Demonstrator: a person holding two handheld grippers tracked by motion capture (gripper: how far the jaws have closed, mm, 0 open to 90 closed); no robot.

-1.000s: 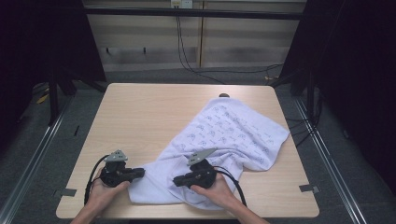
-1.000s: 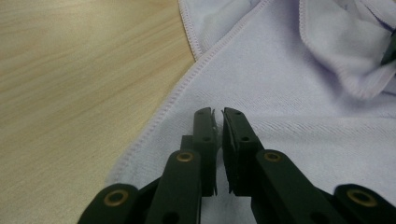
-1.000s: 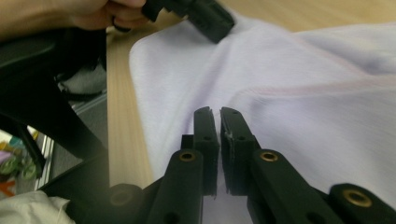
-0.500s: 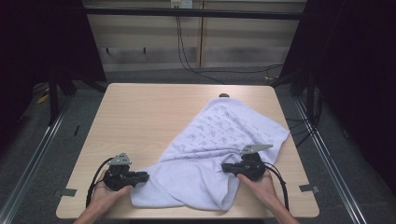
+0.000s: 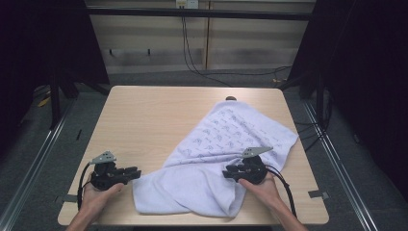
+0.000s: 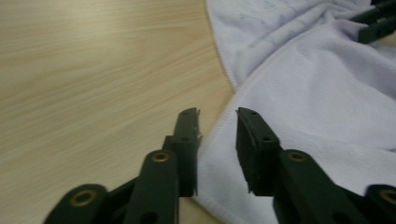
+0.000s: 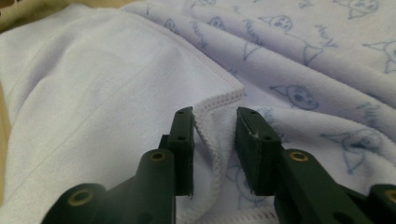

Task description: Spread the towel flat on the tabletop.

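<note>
1. Looking down from the high view, we see the white towel (image 5: 226, 159) lying diagonally across the right half of the counter (image 5: 144, 120), rumpled, its near end close to the front edge.
2. Compared with a second ago, the right gripper (image 5: 226, 173) sits much farther right, and the near end of the towel is pulled wider between the two hands.
3. The left gripper (image 5: 137, 171) has barely shifted. Its fingers (image 6: 187, 135) have just been opening and now stand partly apart at the towel's hemmed edge; in the left gripper view the hem runs into the gap, but we can't tell that the pads press on it.
4. The right gripper's fingers (image 7: 183, 135) have just been opening too. A folded hem corner stands up between them in the right gripper view, loose rather than pinched.
5. Our read: both hands are letting go after a spread-out pull, so this stretch looks done. The far end is bunched and folded over, so we'd guess more flattening is needed.
</note>
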